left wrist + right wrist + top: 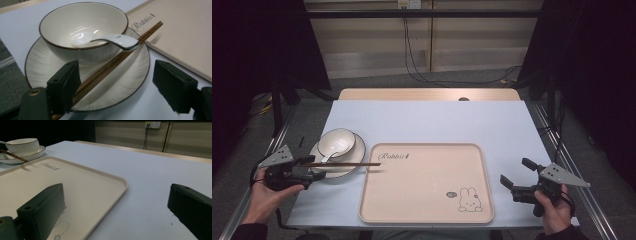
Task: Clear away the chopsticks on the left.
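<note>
A pale blue desk [427, 120] carries a beige tray [427, 200] at its centre, printed with the word "Rabbit" and a small rabbit drawing, and bare of any dishes. To the tray's left, just beside it, a white plate [357, 165] with a dark rim holds a matching bowl [337, 142], and a white ceramic spoon [117, 41] rests in the bowl with its handle hanging over the rim. A pair of brown wooden chopsticks [344, 164] lies across the plate, the tips reaching over the tray's near left corner. The left gripper [314, 170] is held at the plate's near edge with its fingers spread wide; in the left gripper view the chopsticks run close beside one finger [63, 86], but the fingers are not clamped on them. The right gripper [517, 172] hovers just off the tray's right edge, its fingers also spread and holding nothing. Judging by this layout, the work looks barely begun: the chopsticks seem about to be picked up, and nothing has been placed on the tray. The thick ends of the chopsticks are hidden behind the left gripper's finger, so whether they touch it cannot be told, and the plate's far side is hidden behind the bowl.
</note>
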### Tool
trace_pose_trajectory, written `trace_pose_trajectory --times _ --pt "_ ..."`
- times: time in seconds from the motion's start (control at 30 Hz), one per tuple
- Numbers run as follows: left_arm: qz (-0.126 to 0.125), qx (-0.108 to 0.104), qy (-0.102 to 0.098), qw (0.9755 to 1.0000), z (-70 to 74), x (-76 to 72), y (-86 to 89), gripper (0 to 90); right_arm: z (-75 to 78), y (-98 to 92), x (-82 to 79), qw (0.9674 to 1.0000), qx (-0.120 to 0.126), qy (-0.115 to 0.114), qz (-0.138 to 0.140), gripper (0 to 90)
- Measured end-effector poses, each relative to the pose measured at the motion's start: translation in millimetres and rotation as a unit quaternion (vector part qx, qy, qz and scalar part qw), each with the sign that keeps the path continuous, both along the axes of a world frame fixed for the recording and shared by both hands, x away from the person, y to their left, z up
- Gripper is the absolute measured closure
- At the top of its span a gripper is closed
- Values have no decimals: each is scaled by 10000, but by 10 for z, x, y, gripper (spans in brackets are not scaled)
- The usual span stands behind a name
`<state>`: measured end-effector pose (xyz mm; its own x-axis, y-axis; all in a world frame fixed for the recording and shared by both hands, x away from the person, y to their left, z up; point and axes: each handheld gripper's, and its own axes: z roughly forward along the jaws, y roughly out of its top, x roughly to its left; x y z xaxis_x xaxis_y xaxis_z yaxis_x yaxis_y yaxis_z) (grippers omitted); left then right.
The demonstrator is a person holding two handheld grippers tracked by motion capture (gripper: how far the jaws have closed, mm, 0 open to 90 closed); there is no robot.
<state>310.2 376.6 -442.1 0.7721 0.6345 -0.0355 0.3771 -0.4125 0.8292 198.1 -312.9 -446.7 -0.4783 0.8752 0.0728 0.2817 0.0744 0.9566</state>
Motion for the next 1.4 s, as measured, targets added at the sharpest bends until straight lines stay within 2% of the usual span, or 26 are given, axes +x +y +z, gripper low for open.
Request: trace_pose_trajectory --times 0.03,0.07,0.13,0.17,0.23,0.27,0.33,0.37,0.4,0.47,0.53,0.6,0.67,0.73,0.77,0.8,0.93,1.0,1.07,1.17,1.23,1.27,1.4 --pt "0 0 0 10000 0 0 0 284 0 0 1 10000 6 1 -6 6" --pt "-106 142 24 9998 -14 30 15 331 -1 2 1 10000 13 10 -3 6" --pt "-76 138 42 9999 -28 39 12 355 -1 3 0 10000 26 18 0 6" --pt "-126 239 69 9996 -28 49 18 371 -1 0 1 10000 12 -1 -1 6" --pt "-134 245 131 9995 -38 55 12 466 -2 2 1 10000 19 10 -9 6" --pt "-149 215 147 9996 -44 64 10 542 -2 5 2 10000 33 19 -3 6" --pt "-181 415 63 9990 -35 103 2 578 -3 8 1 10000 47 30 -1 6" --pt "-181 415 63 9990 -35 103 2 586 -3 8 1 10000 47 30 -1 6" --pt "-196 343 154 9991 -41 103 -8 586 -4 7 3 10000 41 17 -5 6" --pt "-204 465 116 9986 -38 130 -9 633 -5 3 5 10000 25 7 3 6" --pt "-210 410 118 9989 -51 155 -12 656 -5 4 3 10000 38 15 -10 6" --pt "-282 459 116 9985 -56 170 -17 684 -5 4 4 10000 38 15 -8 6" --pt "-313 452 147 9984 -63 177 -34 691 -6 1 5 10000 31 11 1 6" --pt "-365 585 144 9975 -56 182 -48 704 -6 2 5 10000 35 11 0 6" --pt "-410 538 157 9976 -66 188 -60 704 -5 2 5 10000 38 9 -2 6" --pt "-469 662 174 9966 -64 192 -76 707 -5 1 5 10000 34 7 -1 6" --pt "-523 690 202 9960 -75 195 -101 734 -5 4 4 10000 42 11 5 6" --pt "-585 622 229 9961 -82 199 -109 735 -5 3 5 10000 41 9 -14 6" --pt "-657 752 252 9947 -69 202 -110 734 -6 3 5 10000 38 7 -2 6" --pt "-720 695 258 9946 -87 206 -122 724 -6 4 4 10000 39 37 -15 6" --pt "-783 740 293 9937 -92 206 -135 715 -9 5 7 10000 29 49 -63 6" --pt "-786 828 322 9929 -79 204 -143 716 -10 3 10 10000 30 33 -60 6" --pt "-859 744 343 9929 -86 210 -155 736 -10 6 8 10000 39 54 -64 6"
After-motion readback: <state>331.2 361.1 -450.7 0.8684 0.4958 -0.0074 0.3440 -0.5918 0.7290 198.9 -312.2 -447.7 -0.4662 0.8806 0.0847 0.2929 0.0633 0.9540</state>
